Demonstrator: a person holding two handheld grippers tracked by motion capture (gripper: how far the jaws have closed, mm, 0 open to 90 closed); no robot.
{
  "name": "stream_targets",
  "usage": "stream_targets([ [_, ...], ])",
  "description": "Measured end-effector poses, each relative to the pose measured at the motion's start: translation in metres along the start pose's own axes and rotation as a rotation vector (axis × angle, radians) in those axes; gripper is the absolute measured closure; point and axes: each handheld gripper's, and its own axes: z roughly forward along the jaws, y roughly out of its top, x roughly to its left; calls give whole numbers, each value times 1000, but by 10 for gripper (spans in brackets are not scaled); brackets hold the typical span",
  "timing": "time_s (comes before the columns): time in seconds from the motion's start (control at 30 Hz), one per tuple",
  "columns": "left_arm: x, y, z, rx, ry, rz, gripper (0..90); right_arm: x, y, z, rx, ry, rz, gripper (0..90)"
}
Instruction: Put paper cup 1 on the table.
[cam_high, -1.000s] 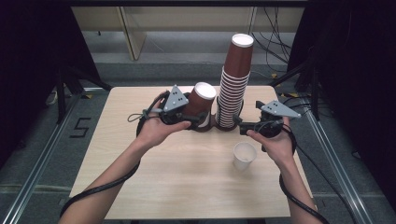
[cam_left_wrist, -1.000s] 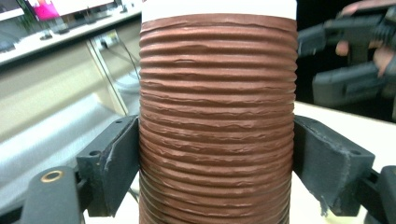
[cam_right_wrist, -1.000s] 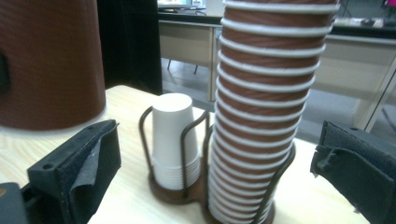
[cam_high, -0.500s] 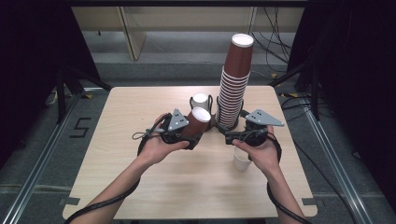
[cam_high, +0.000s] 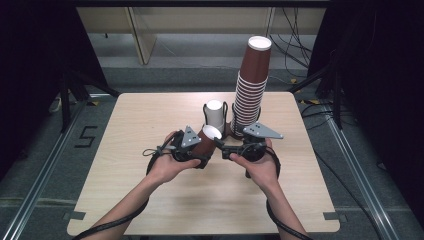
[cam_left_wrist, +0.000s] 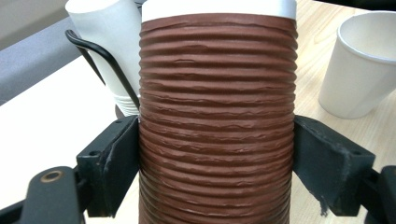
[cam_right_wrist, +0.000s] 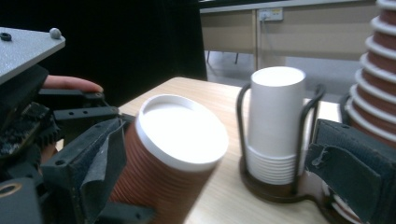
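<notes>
Clamping the brown cup (cam_left_wrist: 217, 116), the left gripper (cam_high: 192, 150) hides its base; the right gripper (cam_right_wrist: 219, 172) gapes wide, its tips hidden from above.

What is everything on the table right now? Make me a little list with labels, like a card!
Table: light wooden table
Left gripper: left gripper shut on a ribbed brown cup, tipped toward the right gripper
Right gripper: right gripper open, its jaws either side of the brown cup's rim
Tall stack: brown cups, upside down, at the back of the table
White stack: white cups upside down in a black wire holder
Loose cup: single white cup, upright
</notes>
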Motion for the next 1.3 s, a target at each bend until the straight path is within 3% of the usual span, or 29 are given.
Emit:
stream_targets([
  [0.2, -5, -1, 3, 14, -11, 10, 185, 4, -6, 11, 12, 13, 40, 51],
  [0.43, -4, -1, 4, 14, -13, 1, 185, 3, -10, 12, 23, 11, 79, 57],
  [0.63, -3, 0, 4, 52, -28, 15, 185, 3, -14, 13, 21, 18, 100, 58],
  [0.73, -2, 0, 4, 67, -38, 19, 185, 3, -16, 13, 23, 6, 85, 59],
  [0.77, -2, 0, 4, 69, -39, 22, 185, 4, -17, 13, 19, 24, 107, 59],
  [1.3, -7, -1, 5, 42, -43, 24, 185, 8, -25, 23, 38, 46, 147, 75],
])
